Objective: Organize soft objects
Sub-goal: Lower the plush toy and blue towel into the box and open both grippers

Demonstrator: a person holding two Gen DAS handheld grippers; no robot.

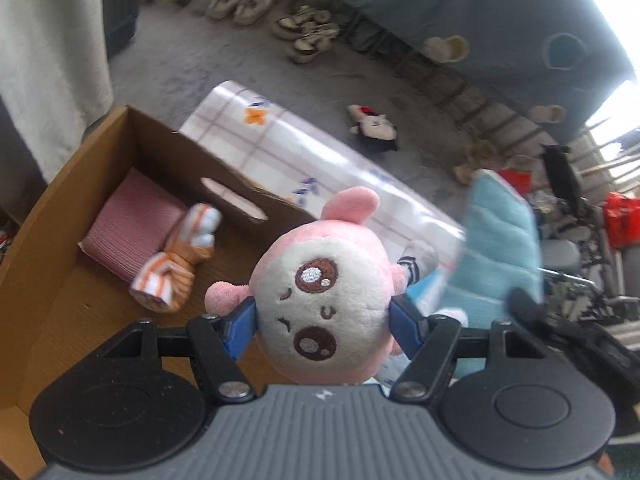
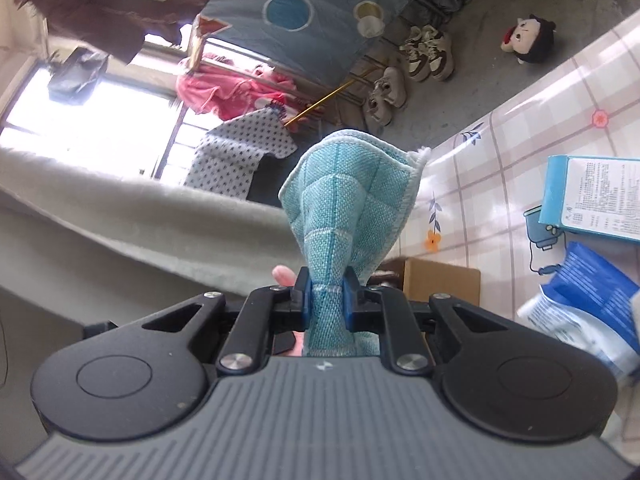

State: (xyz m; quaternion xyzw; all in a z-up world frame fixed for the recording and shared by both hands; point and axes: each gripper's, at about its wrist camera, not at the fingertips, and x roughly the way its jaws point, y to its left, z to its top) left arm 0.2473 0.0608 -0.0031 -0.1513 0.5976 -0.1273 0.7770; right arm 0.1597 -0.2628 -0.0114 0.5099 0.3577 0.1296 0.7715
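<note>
My left gripper (image 1: 322,320) is shut on a pink and white plush toy (image 1: 320,300), held above the near right side of an open cardboard box (image 1: 48,216). Inside the box lie a folded pink cloth (image 1: 132,220) and an orange-striped sock bundle (image 1: 180,264). My right gripper (image 2: 326,300) is shut on a light blue checked cloth (image 2: 348,196), which stands up bunched from the jaws. The same blue cloth (image 1: 500,236) shows at the right in the left wrist view. A corner of the box (image 2: 440,280) shows just beyond the right gripper.
The table has a checked floral cover (image 1: 288,148) (image 2: 520,128). A blue and white carton (image 2: 596,196) and a blue pouch (image 2: 588,304) lie on it at right. A dark-haired doll (image 1: 374,126) (image 2: 528,40) and several shoes (image 1: 304,32) are on the floor.
</note>
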